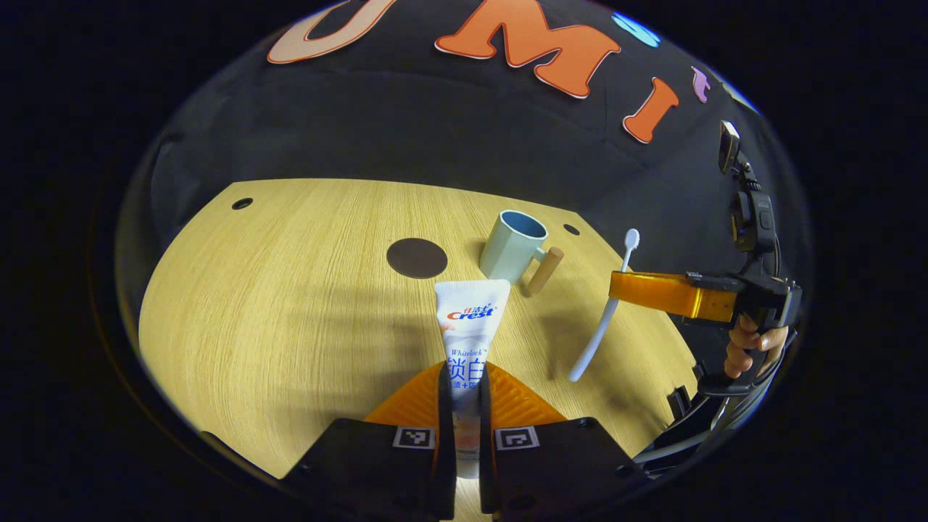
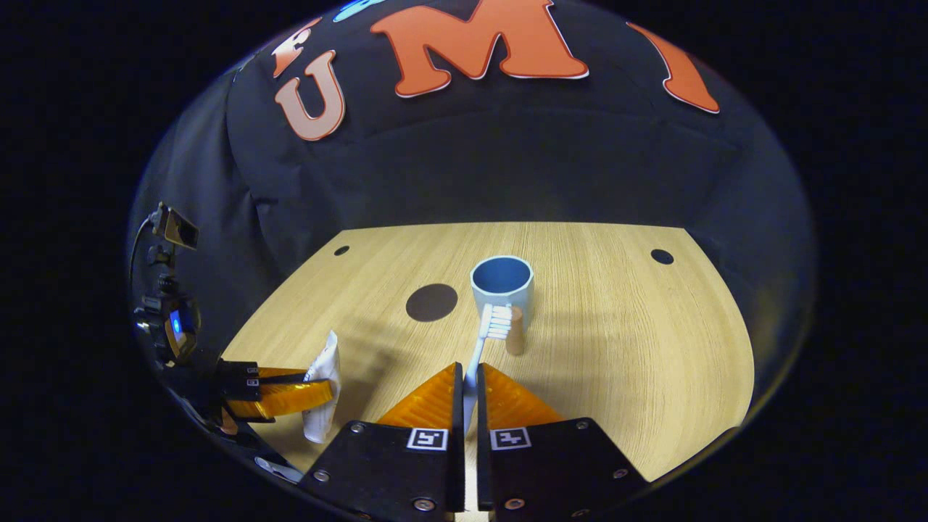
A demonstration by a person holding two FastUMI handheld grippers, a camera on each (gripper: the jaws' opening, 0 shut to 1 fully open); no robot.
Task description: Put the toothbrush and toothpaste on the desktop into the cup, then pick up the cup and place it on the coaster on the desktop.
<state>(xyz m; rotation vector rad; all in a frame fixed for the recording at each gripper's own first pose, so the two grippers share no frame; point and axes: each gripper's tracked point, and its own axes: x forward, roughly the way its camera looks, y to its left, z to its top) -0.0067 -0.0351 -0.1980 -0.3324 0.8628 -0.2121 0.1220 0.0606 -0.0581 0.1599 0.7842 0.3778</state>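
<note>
We see the left claw (image 1: 464, 406) clamped on the toothpaste (image 1: 470, 319), the tube lifted above the wooden bench (image 1: 290, 290) and pointing toward the cup (image 1: 513, 246). The right claw (image 2: 469, 395) is clamped on the toothbrush (image 2: 487, 335), bristle head up, just in front of the cup's wooden handle (image 2: 515, 330). The cup stands upright on the bench. The dark round coaster (image 2: 431, 302) lies flat near it, to its left in both views.

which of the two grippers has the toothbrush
The right gripper grips the toothbrush, head toward the cup; the left gripper holds the toothpaste.
</note>
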